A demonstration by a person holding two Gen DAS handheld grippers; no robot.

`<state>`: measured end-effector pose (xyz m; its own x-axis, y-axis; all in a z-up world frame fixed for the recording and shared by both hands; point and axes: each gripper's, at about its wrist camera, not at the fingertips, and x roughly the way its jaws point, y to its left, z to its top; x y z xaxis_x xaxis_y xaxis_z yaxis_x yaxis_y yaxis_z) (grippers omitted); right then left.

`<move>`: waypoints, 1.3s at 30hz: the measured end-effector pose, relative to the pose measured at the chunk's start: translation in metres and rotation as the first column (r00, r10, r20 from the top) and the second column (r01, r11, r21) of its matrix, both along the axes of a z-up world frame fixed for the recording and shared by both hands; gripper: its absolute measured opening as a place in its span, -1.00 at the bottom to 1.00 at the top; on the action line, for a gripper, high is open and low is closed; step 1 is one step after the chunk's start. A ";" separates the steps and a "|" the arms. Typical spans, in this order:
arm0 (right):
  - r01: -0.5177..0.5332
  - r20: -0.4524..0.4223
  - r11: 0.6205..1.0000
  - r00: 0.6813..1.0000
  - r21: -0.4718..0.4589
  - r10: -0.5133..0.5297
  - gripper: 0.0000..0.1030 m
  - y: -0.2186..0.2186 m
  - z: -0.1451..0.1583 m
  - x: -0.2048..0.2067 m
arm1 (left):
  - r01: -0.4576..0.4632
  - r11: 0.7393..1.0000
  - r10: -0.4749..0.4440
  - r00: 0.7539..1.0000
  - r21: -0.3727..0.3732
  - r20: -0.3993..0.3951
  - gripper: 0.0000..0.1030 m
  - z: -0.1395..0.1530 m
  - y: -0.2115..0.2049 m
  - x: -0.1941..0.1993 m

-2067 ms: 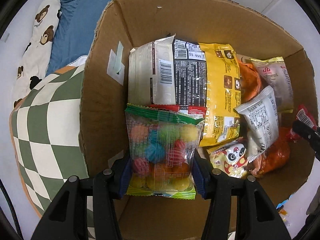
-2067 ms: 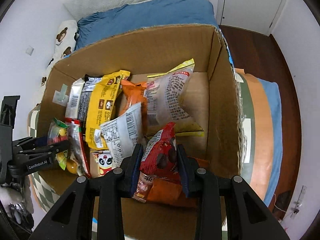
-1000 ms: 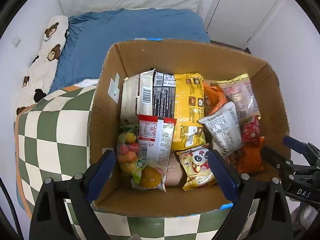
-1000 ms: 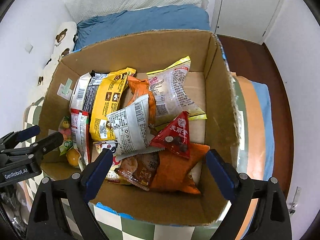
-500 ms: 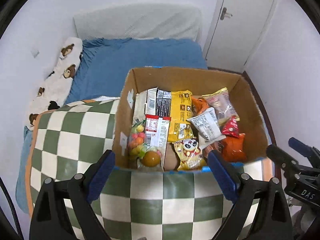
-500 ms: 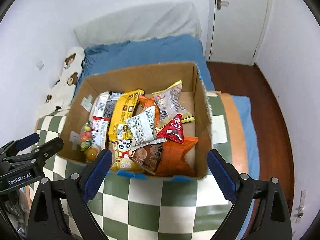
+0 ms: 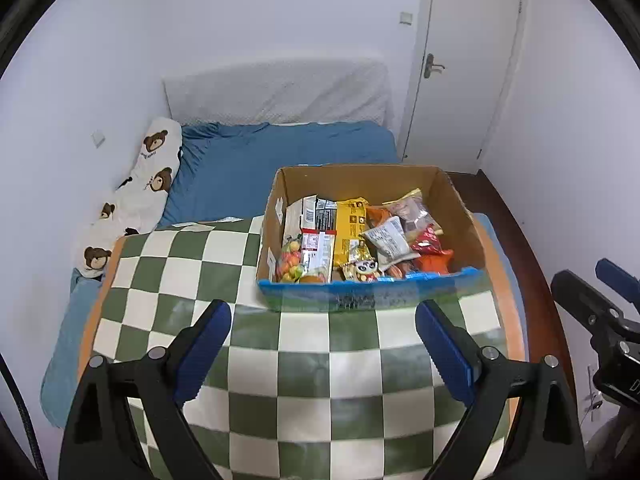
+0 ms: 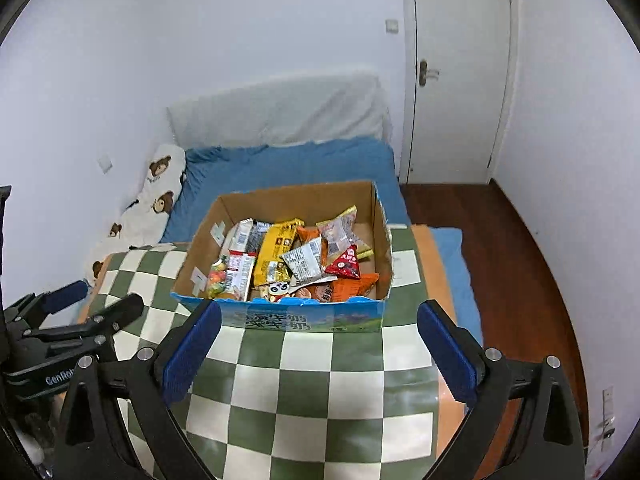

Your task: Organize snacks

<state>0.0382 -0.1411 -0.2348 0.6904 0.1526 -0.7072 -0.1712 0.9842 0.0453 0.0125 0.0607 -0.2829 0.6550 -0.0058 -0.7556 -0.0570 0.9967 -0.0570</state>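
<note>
A blue bed (image 7: 280, 160) filled the room at twelve o'clock. A green-and-white checkered blanket (image 7: 304, 380) covered its near end. On the blanket sat a cardboard box (image 8: 376, 216), at one o'clock from the left gripper (image 7: 322, 352), packed with snack packets (image 8: 276, 256). The left gripper and the right gripper (image 8: 318, 350) hovered well short of it, fingers spread wide, holding nothing.

The left gripper (image 7: 322, 350) hangs with its blue-padded fingers (image 7: 204, 344) spread wide, holding nothing, over a green-and-white checkered blanket (image 7: 304, 376). Beyond it the cardboard box (image 7: 460, 208) holds packed snacks (image 7: 350, 236). The right gripper (image 7: 600, 292) shows at the right edge.
</note>
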 end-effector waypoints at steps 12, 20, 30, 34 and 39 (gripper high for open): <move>-0.008 0.058 1.000 0.998 0.027 0.006 0.96 -0.003 0.041 -0.076 | -0.009 1.000 0.009 0.998 -0.001 0.066 0.83 0.033 0.001 -0.062; 0.009 0.110 1.000 0.994 0.004 -0.009 1.00 -0.002 0.055 -0.102 | -0.027 1.000 0.027 0.995 -0.001 0.091 1.00 0.039 0.005 -0.073; 0.019 0.104 1.000 0.994 -0.013 -0.017 1.00 0.000 0.048 -0.087 | -0.039 0.999 0.038 0.995 0.012 0.093 1.00 0.036 0.005 -0.055; 0.026 0.105 1.000 0.994 -0.016 -0.024 1.00 -0.001 0.044 -0.075 | -0.044 0.999 0.041 0.995 0.028 0.095 1.00 0.033 0.004 -0.041; 0.045 0.109 0.999 0.993 -0.025 -0.042 1.00 0.000 0.038 -0.053 | -0.052 0.998 0.048 0.994 0.042 0.100 1.00 0.029 0.003 -0.019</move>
